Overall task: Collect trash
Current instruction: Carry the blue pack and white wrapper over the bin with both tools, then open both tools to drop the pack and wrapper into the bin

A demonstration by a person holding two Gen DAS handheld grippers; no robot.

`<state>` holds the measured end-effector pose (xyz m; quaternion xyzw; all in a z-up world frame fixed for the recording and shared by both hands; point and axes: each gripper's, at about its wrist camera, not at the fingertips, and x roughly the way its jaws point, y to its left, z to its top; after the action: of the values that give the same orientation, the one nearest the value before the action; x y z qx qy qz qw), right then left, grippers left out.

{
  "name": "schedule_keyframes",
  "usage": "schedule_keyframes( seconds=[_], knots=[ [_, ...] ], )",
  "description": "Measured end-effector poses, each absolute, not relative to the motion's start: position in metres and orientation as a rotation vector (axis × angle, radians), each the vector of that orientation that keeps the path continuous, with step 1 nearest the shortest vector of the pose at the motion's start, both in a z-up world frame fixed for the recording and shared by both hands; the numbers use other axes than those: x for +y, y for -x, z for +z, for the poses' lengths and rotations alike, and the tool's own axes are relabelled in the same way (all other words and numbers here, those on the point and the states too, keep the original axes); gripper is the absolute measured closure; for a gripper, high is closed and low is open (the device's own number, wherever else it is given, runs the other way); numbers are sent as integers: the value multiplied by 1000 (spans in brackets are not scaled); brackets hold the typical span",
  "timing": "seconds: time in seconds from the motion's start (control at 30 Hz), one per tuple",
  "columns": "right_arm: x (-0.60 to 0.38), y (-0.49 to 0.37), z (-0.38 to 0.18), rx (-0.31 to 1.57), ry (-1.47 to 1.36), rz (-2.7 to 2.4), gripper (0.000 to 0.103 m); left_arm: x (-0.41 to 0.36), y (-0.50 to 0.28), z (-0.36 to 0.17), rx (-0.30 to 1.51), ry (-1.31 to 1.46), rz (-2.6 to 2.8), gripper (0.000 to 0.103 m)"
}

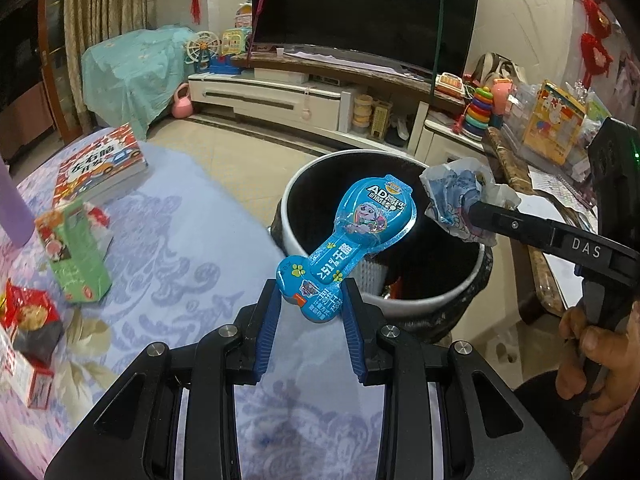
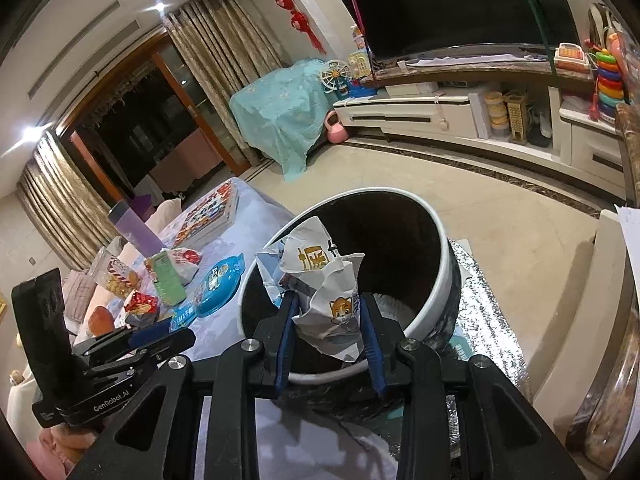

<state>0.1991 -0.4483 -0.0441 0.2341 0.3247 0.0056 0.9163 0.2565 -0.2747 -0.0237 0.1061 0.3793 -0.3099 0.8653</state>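
1. Our left tool (image 1: 312, 300) pinches the blue snack packet (image 1: 352, 236) by its narrow end, over the bin (image 1: 384, 304) rim beside the bench (image 1: 180, 240) edge.
2. Our right tool (image 2: 330, 320) clamps crumpled paper wrapper (image 2: 320, 280) above the bin mouth.
3. Both seem light, limp; edge grips should suffice.

Your trash bin (image 1: 404, 304) hides most of its contents behind the blue wrapper (image 1: 352, 232); only a red scrap shows inside. Left of the bin, the red snack packets (image 1: 28, 312) run off the frame edge.

A dark television (image 1: 366, 4) fills the top centre. A teal-draped shape (image 1: 132, 76) sits upper left, a ring-stacking toy (image 1: 480, 110) right.
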Motion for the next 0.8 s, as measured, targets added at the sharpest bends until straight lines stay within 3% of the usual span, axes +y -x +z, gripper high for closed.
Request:
schedule_keyframes(
  seconds=[0.8],
  knots=[
    [-461, -225, -44, 715, -446, -16, 69, -317, -280, -29, 834, -289, -631, 70]
  ],
)
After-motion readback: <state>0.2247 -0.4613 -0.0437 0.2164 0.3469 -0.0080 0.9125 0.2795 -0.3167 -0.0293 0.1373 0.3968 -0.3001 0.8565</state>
